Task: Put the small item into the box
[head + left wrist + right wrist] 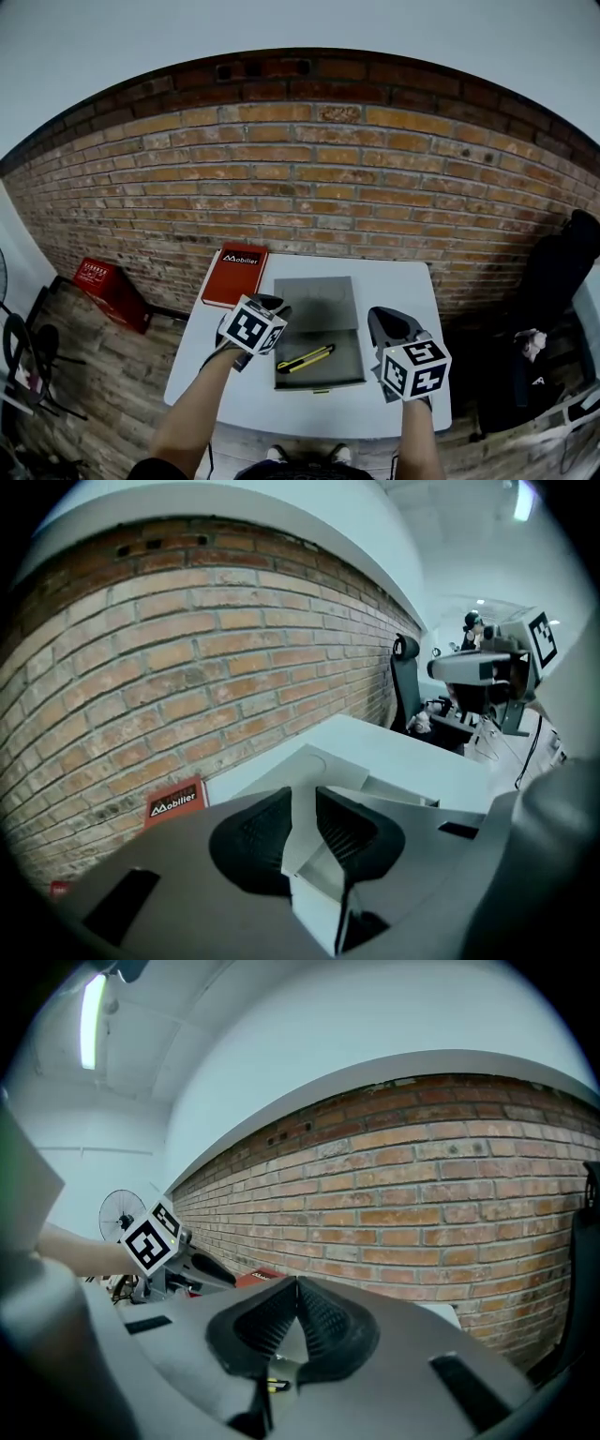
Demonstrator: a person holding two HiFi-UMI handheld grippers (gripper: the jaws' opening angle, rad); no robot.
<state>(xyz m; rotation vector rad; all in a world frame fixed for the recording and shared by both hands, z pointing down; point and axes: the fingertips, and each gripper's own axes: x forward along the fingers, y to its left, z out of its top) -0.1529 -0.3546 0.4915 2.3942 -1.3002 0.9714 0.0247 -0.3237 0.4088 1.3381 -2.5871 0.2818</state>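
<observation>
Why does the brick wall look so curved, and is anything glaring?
Wide-angle lenses: the head view bows the brick wall into an arch, as do both gripper views; the right gripper view catches a bright ceiling light.

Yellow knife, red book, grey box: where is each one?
yellow knife [306, 359], head view, middle of its body.
red book [234, 275], head view, centre of its cover.
grey box [316, 302], head view, its open lid.
</observation>
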